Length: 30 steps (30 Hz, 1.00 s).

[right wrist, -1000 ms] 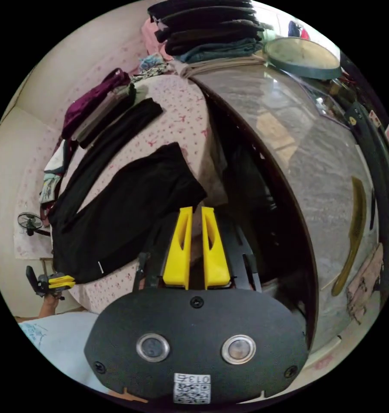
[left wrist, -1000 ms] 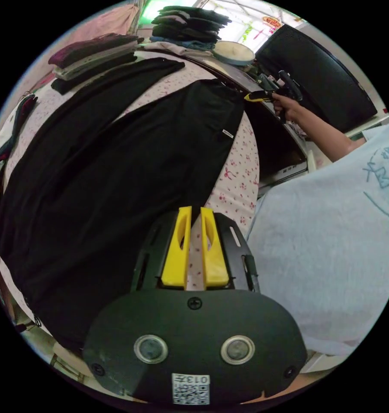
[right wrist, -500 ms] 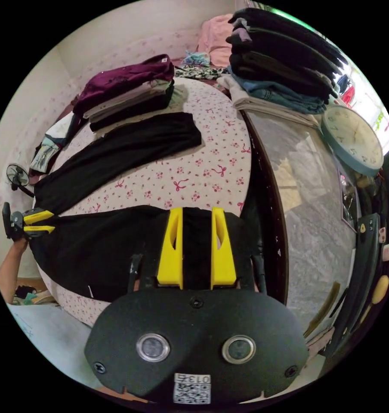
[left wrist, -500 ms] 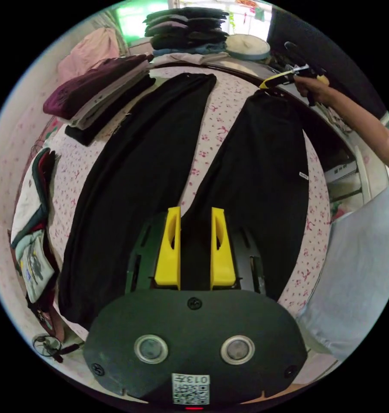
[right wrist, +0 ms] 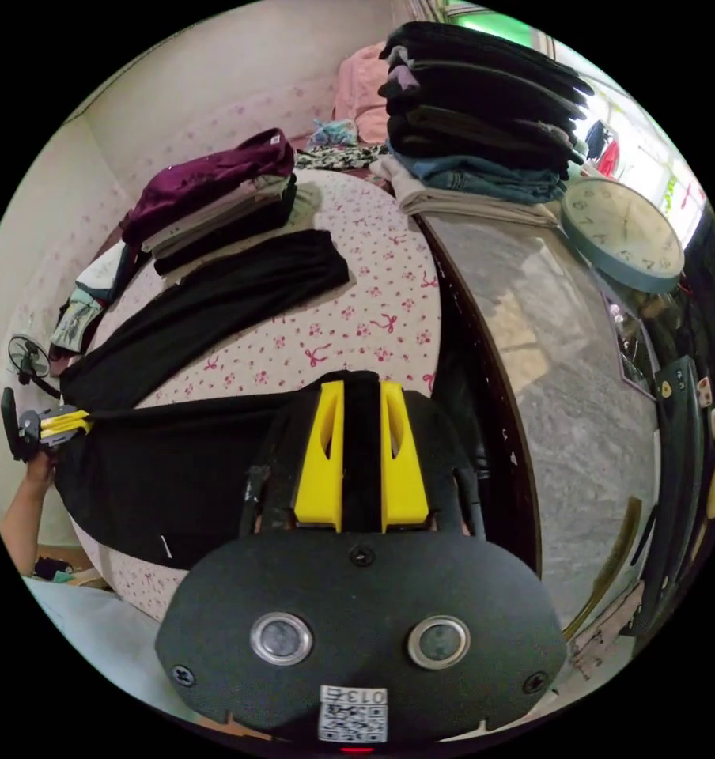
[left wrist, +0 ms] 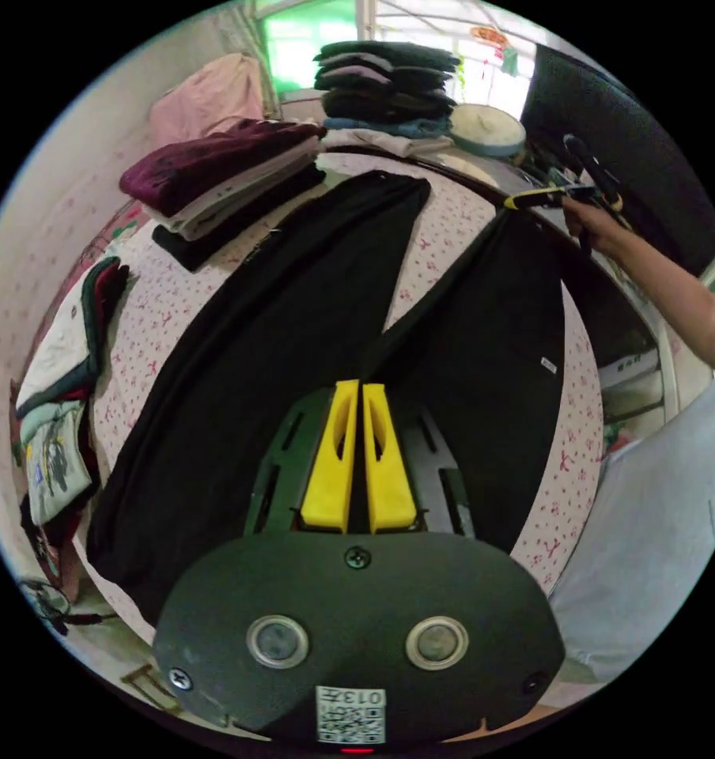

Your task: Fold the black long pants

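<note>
Your black long pants [left wrist: 278, 332] lie spread on the bed [left wrist: 160, 292], legs fanned apart. Your left tongs [left wrist: 356, 391] are pinched together on the cloth where the legs meet. Your right tongs [right wrist: 363, 387] are clamped on the nearer leg's hem, at the bed edge beside the desk [right wrist: 563, 411].
</note>
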Available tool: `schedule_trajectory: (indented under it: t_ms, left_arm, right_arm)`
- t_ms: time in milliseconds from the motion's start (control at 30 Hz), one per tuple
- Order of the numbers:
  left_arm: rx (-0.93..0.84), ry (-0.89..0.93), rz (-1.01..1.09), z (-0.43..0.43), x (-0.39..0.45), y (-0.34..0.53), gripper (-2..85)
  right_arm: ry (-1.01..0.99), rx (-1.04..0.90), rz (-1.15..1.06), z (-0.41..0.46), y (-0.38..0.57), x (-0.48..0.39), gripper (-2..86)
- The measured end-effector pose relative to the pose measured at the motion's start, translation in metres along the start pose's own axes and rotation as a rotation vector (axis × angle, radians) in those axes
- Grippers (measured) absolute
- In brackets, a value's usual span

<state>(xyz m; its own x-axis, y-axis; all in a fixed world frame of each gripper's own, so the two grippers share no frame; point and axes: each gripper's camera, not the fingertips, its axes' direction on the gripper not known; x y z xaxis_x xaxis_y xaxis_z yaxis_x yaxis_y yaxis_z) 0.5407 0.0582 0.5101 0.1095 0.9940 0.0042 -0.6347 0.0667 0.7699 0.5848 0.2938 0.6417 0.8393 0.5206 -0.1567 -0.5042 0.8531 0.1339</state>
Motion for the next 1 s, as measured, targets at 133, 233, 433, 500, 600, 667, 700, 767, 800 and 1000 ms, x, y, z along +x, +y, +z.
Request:
schedule_trajectory:
  t_ms: [133,233,433,500,600,667,700,767,800,1000]
  left_arm:
    - [-0.062,0.041,-0.137,0.026,-0.028,0.006,6.1]
    - [-0.042,0.119,-0.233,0.027,-0.045,0.019,7.9]
    - [0.040,0.035,-0.269,-0.017,-0.049,0.092,8.0]
    - [0.007,-0.009,-0.317,-0.023,-0.046,0.136,7.7]
    - [-0.056,-0.076,-0.399,-0.028,-0.039,0.194,6.8]
    - [-0.093,-0.155,-0.455,-0.033,-0.034,0.231,6.2]
    - [-0.096,-0.193,-0.504,-0.040,-0.032,0.258,5.9]
    - [-0.096,-0.234,-0.593,-0.051,-0.032,0.300,5.9]
    - [-0.107,-0.243,-0.659,-0.057,-0.035,0.330,6.1]
    - [-0.071,-0.286,-1.016,-0.092,-0.042,0.468,9.9]
  right_arm:
    - [0.060,0.050,0.058,0.009,-0.016,-0.006,9.8]
    - [0.014,0.011,0.133,0.009,-0.026,-0.004,8.3]
    - [-0.057,0.048,-0.093,-0.010,-0.003,-0.058,6.2]
    - [-0.032,0.015,-0.162,-0.003,0.009,-0.079,5.4]
    - [0.063,-0.067,-0.204,0.016,0.025,-0.098,4.3]
    - [0.101,-0.078,-0.210,0.023,0.031,-0.097,2.7]
    - [0.145,-0.089,-0.150,0.020,0.031,-0.090,1.8]
    - [0.178,-0.101,-0.102,0.013,0.029,-0.082,1.0]
    - [0.147,-0.056,-0.099,0.003,0.031,-0.081,0.8]
    - [-0.170,0.050,-0.433,-0.025,0.062,-0.162,1.5]
